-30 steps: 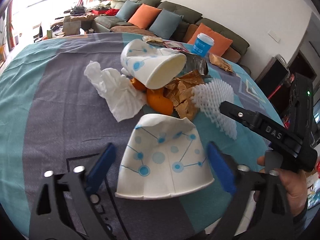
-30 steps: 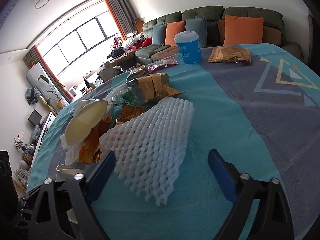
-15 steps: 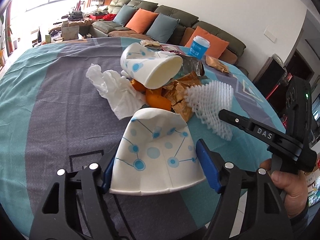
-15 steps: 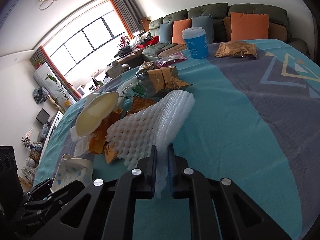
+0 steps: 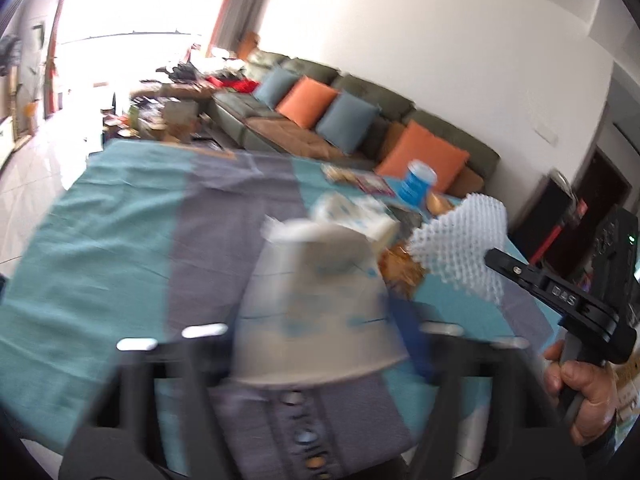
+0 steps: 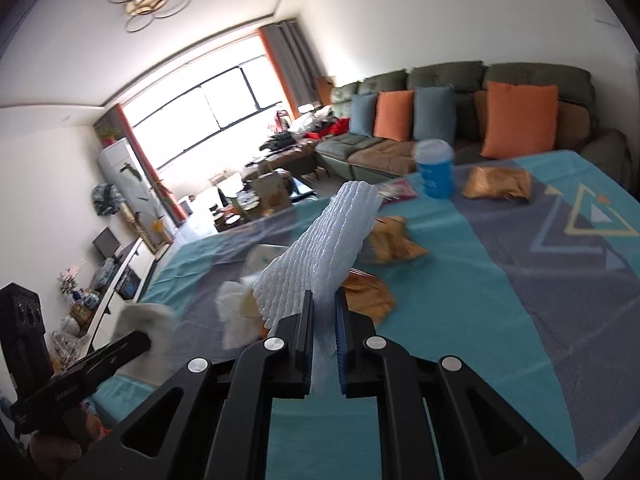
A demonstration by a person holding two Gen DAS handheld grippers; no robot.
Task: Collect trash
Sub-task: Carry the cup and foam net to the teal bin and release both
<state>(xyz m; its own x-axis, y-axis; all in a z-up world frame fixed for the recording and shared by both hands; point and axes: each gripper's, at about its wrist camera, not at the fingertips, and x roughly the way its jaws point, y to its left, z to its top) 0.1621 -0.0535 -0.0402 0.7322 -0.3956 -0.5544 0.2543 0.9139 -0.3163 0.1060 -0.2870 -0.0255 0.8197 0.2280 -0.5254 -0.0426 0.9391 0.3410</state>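
Left hand-held gripper (image 5: 320,344) clamped on the white paper cup (image 5: 316,304) with blue dots, jaws just closed in onto its sides, picture badly smeared. Cup pinched mouth-down between the blue pads (image 5: 408,340), up off the teal and grey cloth of the counter (image 5: 100,248). Right hand-held gripper (image 6: 323,316) pressed together on the white foam net (image 6: 320,256), net standing up from the jaws, clear of the counter, seen from the left wrist as a fan of mesh beside the cup. Behind on the counter: a second dotted cup (image 5: 356,216), brown wrappers (image 6: 390,240), crumpled tissue (image 6: 236,312), a blue cup with a lid (image 6: 435,168), a brown packet (image 6: 498,183). Bare hand (image 5: 584,392) gripping the right handle at the frame's edge.
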